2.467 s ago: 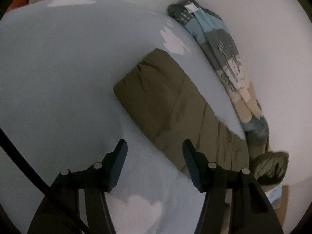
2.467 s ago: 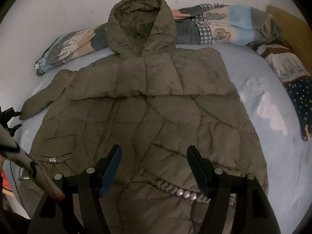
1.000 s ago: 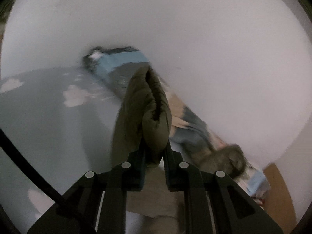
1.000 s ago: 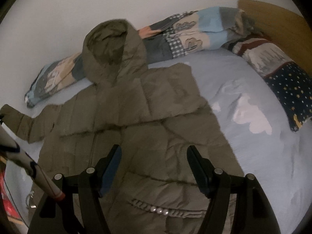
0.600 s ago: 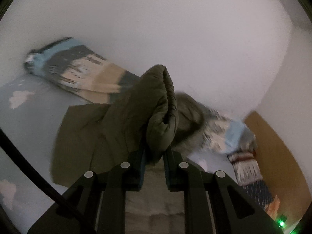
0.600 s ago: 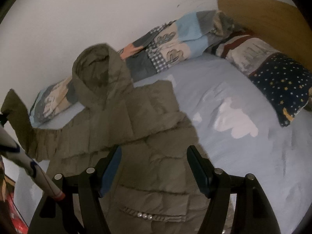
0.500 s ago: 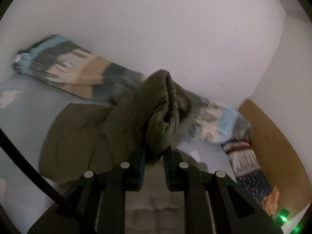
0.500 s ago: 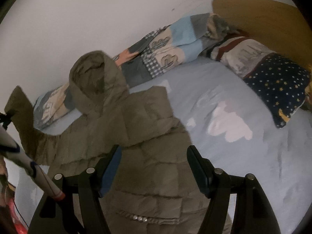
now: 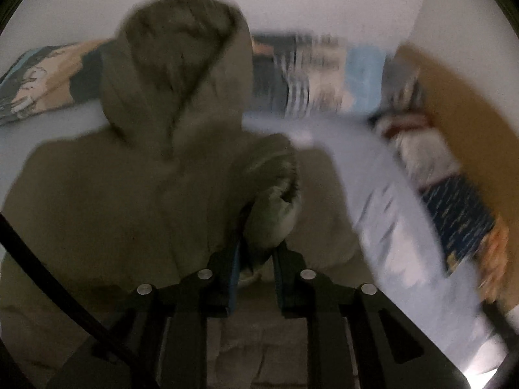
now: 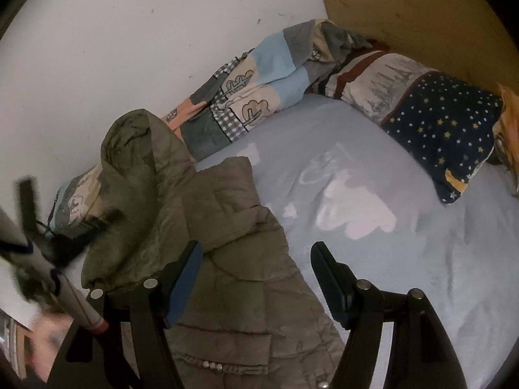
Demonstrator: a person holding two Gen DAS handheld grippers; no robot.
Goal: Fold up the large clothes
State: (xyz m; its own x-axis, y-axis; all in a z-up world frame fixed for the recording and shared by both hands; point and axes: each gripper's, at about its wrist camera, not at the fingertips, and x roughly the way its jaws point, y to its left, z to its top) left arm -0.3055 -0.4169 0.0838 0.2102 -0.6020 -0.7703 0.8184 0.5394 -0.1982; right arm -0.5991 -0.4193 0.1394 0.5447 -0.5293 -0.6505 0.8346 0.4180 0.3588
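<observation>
Olive hooded jacket (image 10: 227,259) lies lower left on the bed (image 10: 405,243), patchwork quilt (image 10: 259,90) and starry pillow (image 10: 447,129) behind; left hand-held gripper (image 9: 256,272) opening around the cuff (image 9: 272,207), right hand-held gripper (image 10: 256,275) wide, empty.

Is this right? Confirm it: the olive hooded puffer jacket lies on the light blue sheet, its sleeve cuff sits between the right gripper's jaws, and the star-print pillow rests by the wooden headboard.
Wrong gripper. The left wrist view shows the sleeve cuff between the left gripper's jaws, which are opening. The right gripper is open and holds nothing. The olive hooded puffer jacket, light blue sheet, star-print pillow and wooden headboard are as stated.
</observation>
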